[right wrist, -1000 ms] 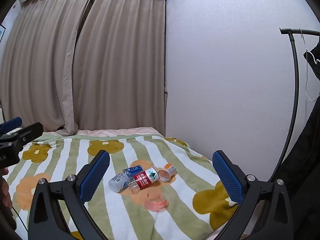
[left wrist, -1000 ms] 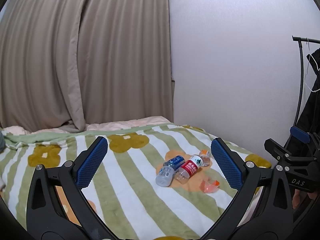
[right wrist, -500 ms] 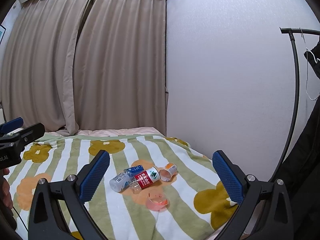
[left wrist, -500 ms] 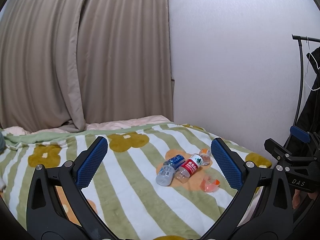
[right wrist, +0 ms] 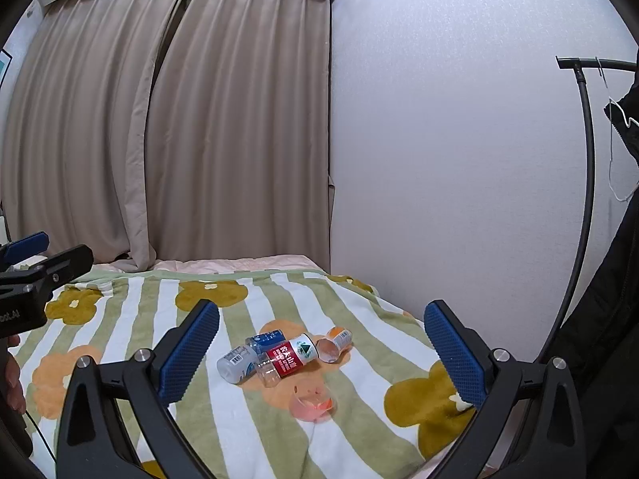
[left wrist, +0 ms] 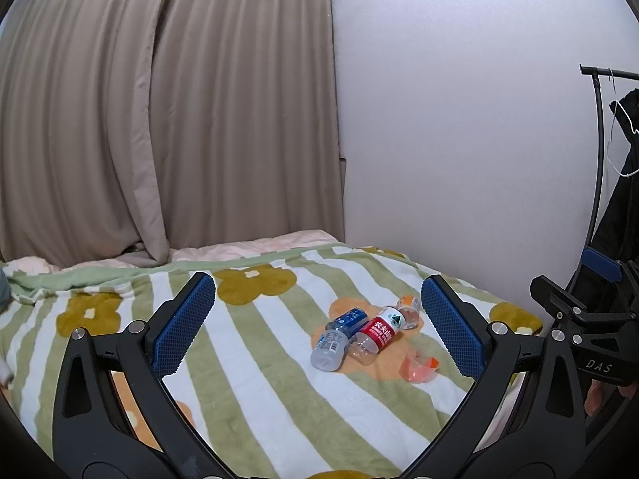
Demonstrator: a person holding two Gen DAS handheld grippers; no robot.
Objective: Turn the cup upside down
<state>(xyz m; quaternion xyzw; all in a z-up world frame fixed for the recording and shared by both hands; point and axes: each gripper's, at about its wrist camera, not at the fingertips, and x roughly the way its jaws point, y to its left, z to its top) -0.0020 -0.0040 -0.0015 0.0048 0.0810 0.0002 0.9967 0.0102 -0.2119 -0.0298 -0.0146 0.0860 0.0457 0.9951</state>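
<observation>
Cup: on the bed, at 6 o'clock of the bottles, mouth up I judge.
Right tongs: wide open, empty, cup between the fingers' lines; nearer.
Left tongs: wide open, empty; cup toward 4 o'clock.
Count: 1 cup, 3 bottles, 2 tongs.

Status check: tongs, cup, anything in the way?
Left tongs and right tongs open, empty, short of the bed. Orange cup untouched on blanket. Three bottles lie just behind it.
</observation>
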